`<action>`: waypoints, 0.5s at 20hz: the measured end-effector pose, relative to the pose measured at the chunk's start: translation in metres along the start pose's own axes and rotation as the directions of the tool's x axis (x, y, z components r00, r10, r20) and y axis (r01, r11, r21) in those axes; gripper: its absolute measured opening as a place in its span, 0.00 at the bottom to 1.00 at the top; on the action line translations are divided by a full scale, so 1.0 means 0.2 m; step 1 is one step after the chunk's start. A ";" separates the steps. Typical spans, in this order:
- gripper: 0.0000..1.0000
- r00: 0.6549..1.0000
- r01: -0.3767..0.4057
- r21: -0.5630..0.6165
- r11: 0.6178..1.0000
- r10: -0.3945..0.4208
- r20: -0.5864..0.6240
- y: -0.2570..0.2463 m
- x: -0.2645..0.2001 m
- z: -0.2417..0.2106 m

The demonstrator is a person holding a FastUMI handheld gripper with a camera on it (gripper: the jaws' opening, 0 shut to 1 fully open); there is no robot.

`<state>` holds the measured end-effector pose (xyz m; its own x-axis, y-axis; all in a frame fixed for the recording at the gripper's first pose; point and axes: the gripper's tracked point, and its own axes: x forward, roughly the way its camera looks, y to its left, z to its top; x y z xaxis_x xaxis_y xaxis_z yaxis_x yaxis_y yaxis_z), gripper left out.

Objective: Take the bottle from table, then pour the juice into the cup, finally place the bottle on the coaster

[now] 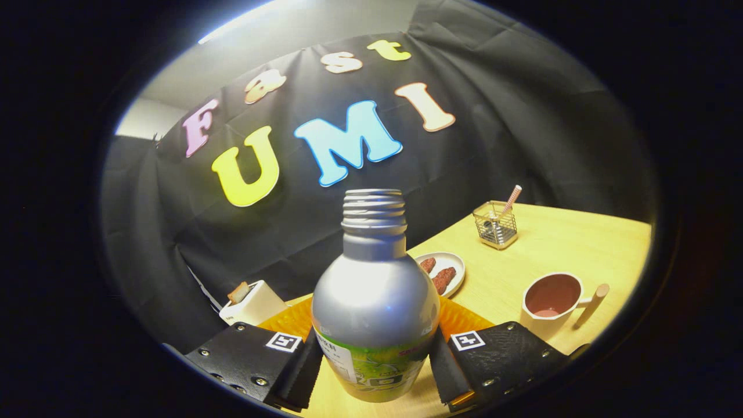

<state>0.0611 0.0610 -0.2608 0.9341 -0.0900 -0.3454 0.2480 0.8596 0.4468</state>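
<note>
Silver metal bottle with green label point(375, 302), uncapped, upright at lower centre, clamped on both sides by the gripper point(375, 354). Orange ribbed coaster point(458, 318) just behind it. Pink-lined ceramic cup with wooden handle point(551, 302), lower right, holds liquid; pouring likely done, placing remains. Pale wooden table point(569, 244); black cloth wall.

Bare table point(580, 244) flanks cup point(551, 302)

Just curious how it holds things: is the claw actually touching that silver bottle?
Touching. In the gripper view, both fingers of the claw press against opposite sides of the bottle, with no gap showing.
</note>
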 end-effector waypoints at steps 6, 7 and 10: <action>0.79 0.999 -0.005 0.156 0.988 0.013 -0.051 -0.07 0.02 -0.03; 0.79 0.998 -0.004 0.185 0.983 0.015 -0.059 -0.09 0.02 -0.04; 0.79 0.996 0.001 0.266 0.964 0.023 -0.087 -0.13 0.02 -0.06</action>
<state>0.0561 0.0454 -0.2841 0.9137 -0.0256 -0.4057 0.3080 0.6949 0.6498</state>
